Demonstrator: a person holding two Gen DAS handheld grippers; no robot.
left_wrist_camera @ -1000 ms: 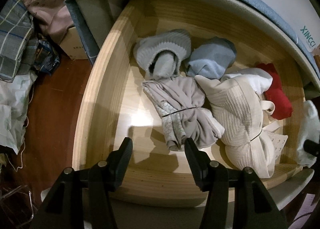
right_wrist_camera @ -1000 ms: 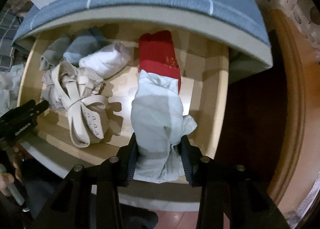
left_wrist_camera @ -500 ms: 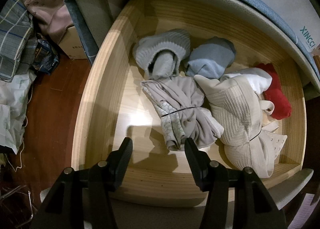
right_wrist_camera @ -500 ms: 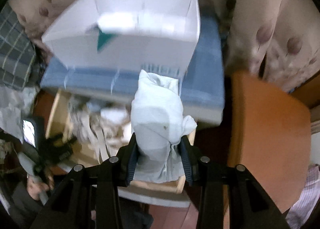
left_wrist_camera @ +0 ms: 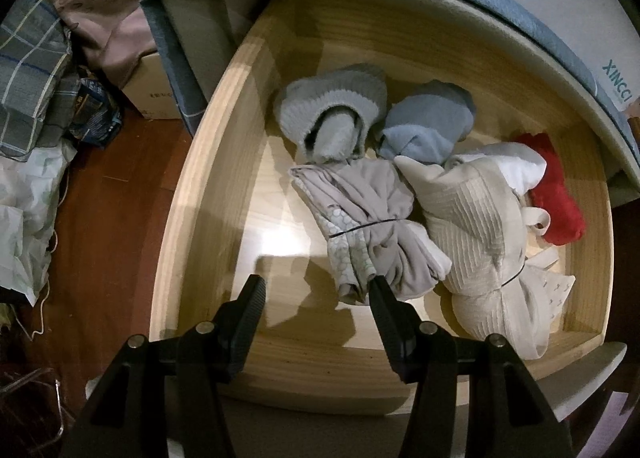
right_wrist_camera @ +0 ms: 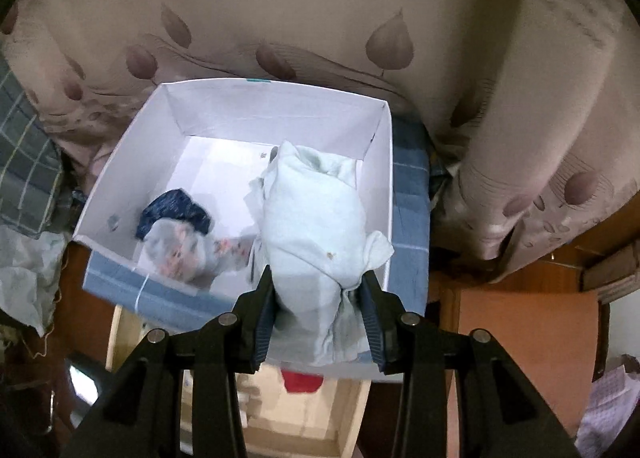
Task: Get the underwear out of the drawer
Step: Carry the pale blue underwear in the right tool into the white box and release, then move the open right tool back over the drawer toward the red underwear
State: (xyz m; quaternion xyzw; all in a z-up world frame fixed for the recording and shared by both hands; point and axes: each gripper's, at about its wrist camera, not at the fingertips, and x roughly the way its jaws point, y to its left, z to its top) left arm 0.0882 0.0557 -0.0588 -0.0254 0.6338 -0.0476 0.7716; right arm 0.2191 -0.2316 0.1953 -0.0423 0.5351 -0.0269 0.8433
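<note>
The open wooden drawer (left_wrist_camera: 192, 193) holds several rolled garments: a grey bundle (left_wrist_camera: 368, 225), a cream ribbed bundle (left_wrist_camera: 480, 242), two blue-grey rolls (left_wrist_camera: 332, 113), a white roll (left_wrist_camera: 516, 161) and a red one (left_wrist_camera: 556, 201). My left gripper (left_wrist_camera: 316, 290) is open, hovering over the drawer's front, its right finger next to the grey bundle. My right gripper (right_wrist_camera: 318, 290) is shut on a pale blue-white underwear bundle (right_wrist_camera: 316, 225), held above a white box (right_wrist_camera: 120, 161). The drawer's red roll (right_wrist_camera: 302, 382) shows below.
The white box sits on a blue-checked top (right_wrist_camera: 408, 193) above the drawer and holds a dark blue item (right_wrist_camera: 172, 209) and a floral one (right_wrist_camera: 180, 258). A leaf-print curtain (right_wrist_camera: 320, 9) hangs behind. Clothes and bags (left_wrist_camera: 28, 177) lie on the floor at left.
My right gripper has lifted the pale bundle out of the drawer and up over the white box. My left gripper has stayed over the drawer's front.
</note>
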